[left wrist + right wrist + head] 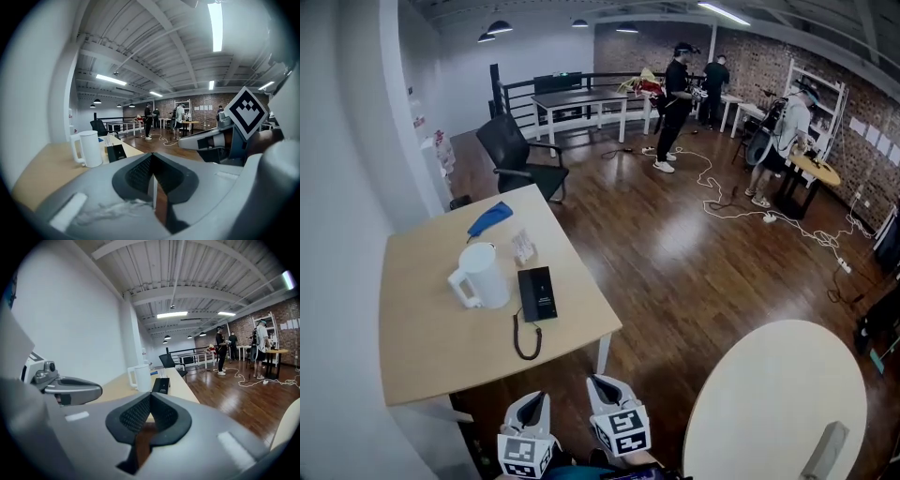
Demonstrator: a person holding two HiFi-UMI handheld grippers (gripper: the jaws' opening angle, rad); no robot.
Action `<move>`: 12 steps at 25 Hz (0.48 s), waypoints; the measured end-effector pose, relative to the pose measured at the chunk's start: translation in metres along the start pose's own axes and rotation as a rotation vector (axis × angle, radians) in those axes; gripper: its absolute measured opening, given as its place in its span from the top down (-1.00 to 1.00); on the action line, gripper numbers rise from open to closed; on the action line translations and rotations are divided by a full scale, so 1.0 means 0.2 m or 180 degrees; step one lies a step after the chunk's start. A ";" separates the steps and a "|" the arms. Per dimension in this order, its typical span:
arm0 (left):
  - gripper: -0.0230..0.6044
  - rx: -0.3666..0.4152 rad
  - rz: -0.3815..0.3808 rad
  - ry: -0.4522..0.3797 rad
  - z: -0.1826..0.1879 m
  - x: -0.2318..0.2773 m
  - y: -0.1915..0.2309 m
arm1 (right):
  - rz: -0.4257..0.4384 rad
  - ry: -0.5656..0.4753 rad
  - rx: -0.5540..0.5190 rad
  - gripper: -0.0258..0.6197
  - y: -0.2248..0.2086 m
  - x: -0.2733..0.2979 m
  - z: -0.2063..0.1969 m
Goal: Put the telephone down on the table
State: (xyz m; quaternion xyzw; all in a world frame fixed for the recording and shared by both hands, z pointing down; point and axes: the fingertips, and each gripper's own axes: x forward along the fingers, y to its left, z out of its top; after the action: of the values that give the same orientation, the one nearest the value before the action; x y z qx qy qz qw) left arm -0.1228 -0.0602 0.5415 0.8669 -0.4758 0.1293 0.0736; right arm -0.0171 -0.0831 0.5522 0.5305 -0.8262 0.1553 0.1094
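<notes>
The telephone [537,293] is a flat black set lying on the light wooden table [422,347], with its dark cord [525,339] looped toward the table's near edge. It also shows as a small black slab in the left gripper view [115,152] and in the right gripper view [161,385]. My left gripper [532,403] and right gripper [602,384] hang side by side off the table's near edge, over the floor, well short of the telephone. Both are shut with nothing between the jaws [151,158] [150,397].
A white jug [483,275] stands just left of the telephone. Behind it are a small clear holder [523,247] and a blue cloth [490,219]. A round white table [778,394] is at the lower right. An office chair [516,155], people and floor cables lie further back.
</notes>
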 end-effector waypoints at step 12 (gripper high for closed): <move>0.89 -0.0026 -0.0060 -0.0161 0.02 -0.17 0.12 | -0.0139 -0.0068 -0.0211 0.94 0.22 -0.06 0.09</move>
State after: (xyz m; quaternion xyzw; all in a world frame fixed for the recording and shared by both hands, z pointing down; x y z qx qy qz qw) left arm -0.1596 -0.0466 0.5269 0.8740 -0.4698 0.1046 0.0663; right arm -0.0521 -0.0625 0.5255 0.5460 -0.8202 0.1196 0.1214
